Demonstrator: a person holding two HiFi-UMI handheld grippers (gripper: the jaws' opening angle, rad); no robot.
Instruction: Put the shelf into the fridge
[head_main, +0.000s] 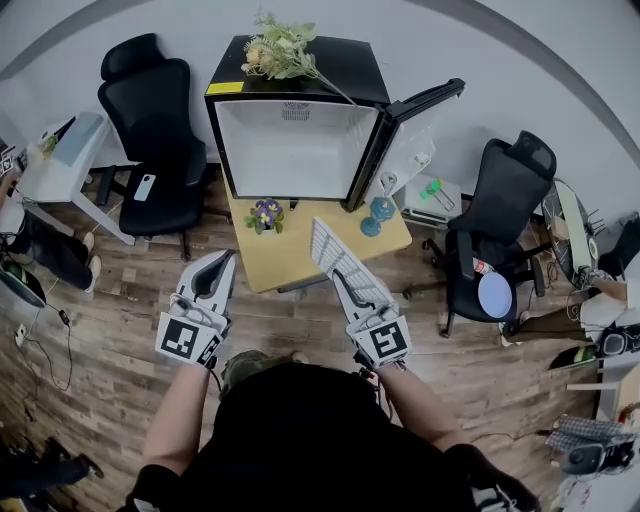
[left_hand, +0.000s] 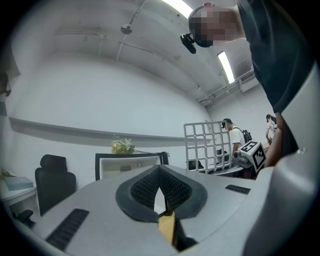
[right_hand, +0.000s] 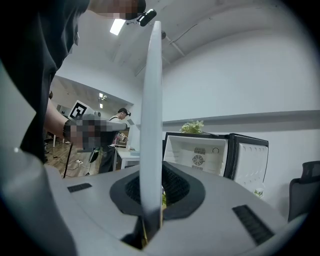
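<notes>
Head view shows the white wire shelf (head_main: 343, 260) pinched edge-on in the right gripper (head_main: 362, 298) over the near side of the wooden table (head_main: 290, 258), short of the open, bare fridge (head_main: 295, 150) at the far side, and the left gripper (head_main: 213, 272) is closed on nothing, so sliding the shelf in looks wholly undone.

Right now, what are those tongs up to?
Left tongs shut, empty. Right tongs shut on shelf, short of open fridge. Potted plant on table in front of it.
</notes>
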